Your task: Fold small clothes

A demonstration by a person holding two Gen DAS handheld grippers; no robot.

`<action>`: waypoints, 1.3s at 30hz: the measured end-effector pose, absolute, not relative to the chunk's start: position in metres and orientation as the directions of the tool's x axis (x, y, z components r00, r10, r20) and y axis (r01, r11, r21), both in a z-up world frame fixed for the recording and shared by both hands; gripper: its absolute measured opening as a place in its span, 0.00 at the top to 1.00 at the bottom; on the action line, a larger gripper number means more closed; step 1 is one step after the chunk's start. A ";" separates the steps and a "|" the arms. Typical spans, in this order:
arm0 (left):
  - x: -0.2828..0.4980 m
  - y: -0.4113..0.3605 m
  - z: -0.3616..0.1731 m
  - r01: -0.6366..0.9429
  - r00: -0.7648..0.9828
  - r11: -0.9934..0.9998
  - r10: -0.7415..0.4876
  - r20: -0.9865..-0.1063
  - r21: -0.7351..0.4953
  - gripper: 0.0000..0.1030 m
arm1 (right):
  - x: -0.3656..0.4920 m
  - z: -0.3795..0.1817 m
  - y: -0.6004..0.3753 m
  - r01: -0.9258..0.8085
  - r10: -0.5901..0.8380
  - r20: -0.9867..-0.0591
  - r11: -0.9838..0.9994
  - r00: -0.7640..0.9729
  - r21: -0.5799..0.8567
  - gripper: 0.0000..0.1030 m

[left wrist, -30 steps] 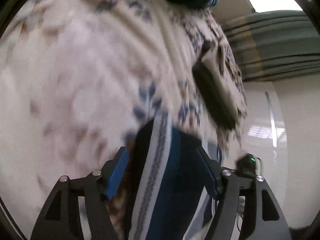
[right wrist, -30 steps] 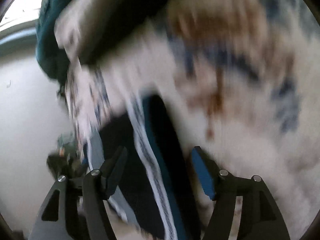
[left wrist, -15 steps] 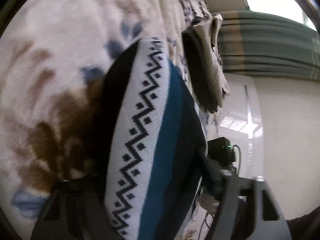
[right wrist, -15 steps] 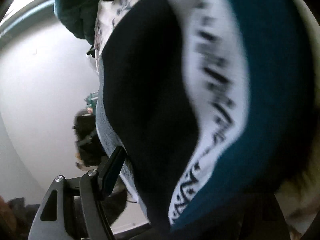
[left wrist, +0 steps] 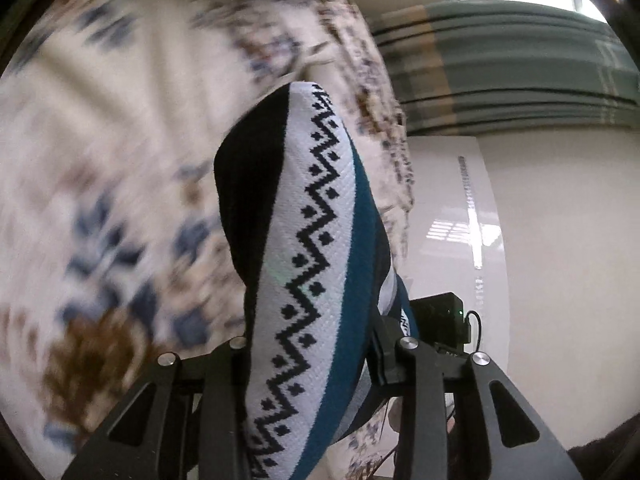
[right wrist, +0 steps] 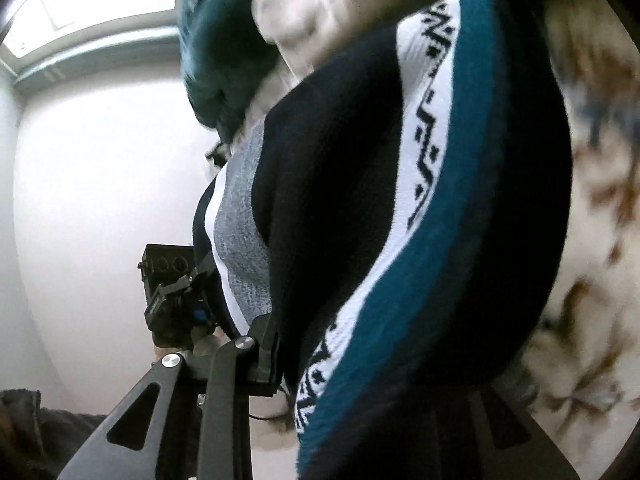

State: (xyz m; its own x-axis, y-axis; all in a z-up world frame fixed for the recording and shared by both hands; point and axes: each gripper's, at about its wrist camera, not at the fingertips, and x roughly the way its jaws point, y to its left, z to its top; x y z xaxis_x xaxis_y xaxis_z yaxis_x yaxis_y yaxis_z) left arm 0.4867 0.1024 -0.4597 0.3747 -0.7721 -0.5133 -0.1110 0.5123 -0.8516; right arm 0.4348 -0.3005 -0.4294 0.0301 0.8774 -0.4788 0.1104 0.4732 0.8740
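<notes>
Since half a second ago the sock [left wrist: 316, 264] has drawn back from the left camera, so both black fingers [left wrist: 416, 364] of the left tongs [left wrist: 320, 360] show again, pressed in on the knit from either side; a second ago they stood spread around it. In that left view the sock stands up between the fingers, its black, white zigzag and teal bands running lengthwise, with a blurred cream blanket [left wrist: 100, 200] patterned in blue and brown behind it on the left, and a white tabletop [left wrist: 540, 280] on the right.

In the right view the same sock [right wrist: 400, 200] fills most of the picture. The right tongs [right wrist: 360, 364] show one finger [right wrist: 264, 356] touching the knit at the left; the other is hidden under the cloth, so I cannot tell how firmly they pinch. The other tongs' body [right wrist: 172, 288] sits just beyond.

I judge the sock light, soft and stretchy, limp enough to droop wherever it is unsupported, and not fragile. Gripping near the two ends or the cuff would likely keep it taut for folding.

No brand, label or readable writing shows; the zigzag is only pattern.
</notes>
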 end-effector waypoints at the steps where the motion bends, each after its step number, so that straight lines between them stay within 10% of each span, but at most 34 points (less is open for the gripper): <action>1: 0.502 0.098 -0.452 -0.094 0.370 0.515 -0.777 -0.510 -0.852 0.70 | 0.447 -0.415 -0.305 0.106 0.872 -0.487 0.480 0.058 0.871 0.72; 9: 0.671 0.057 -0.421 0.062 0.336 0.539 -0.804 -0.491 -0.840 0.69 | 0.572 -0.348 -0.341 0.090 0.806 -0.547 0.542 0.224 0.835 0.72; 19: 0.773 0.035 -0.501 0.049 0.202 0.702 -0.704 -0.681 -0.711 0.64 | 0.692 -0.405 -0.336 0.183 0.687 -0.698 0.674 0.199 0.716 0.72; 26: 0.770 0.035 -0.475 0.061 0.245 0.816 -0.570 -0.784 -0.575 0.56 | 0.715 -0.398 -0.379 0.187 0.451 -0.876 0.858 0.173 0.479 0.28; 33: 0.734 0.030 -0.426 0.075 0.478 0.959 -0.275 -0.835 -0.273 0.03 | 0.663 -0.351 -0.387 0.141 0.035 -0.971 0.988 0.237 0.070 0.00; 39: 0.687 -0.004 -0.406 0.079 0.507 0.996 -0.066 -0.860 -0.030 0.00 | 0.600 -0.327 -0.367 0.171 -0.142 -0.947 0.981 0.287 -0.095 0.00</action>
State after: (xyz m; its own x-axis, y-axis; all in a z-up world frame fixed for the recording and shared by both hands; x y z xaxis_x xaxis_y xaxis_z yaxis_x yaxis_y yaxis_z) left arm 0.6865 -0.0035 -0.4056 0.5068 -0.0662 -0.8595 0.0790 0.9964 -0.0301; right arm 0.5996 -0.3670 -0.3271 0.2874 -0.1417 -0.9473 0.1714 0.9807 -0.0947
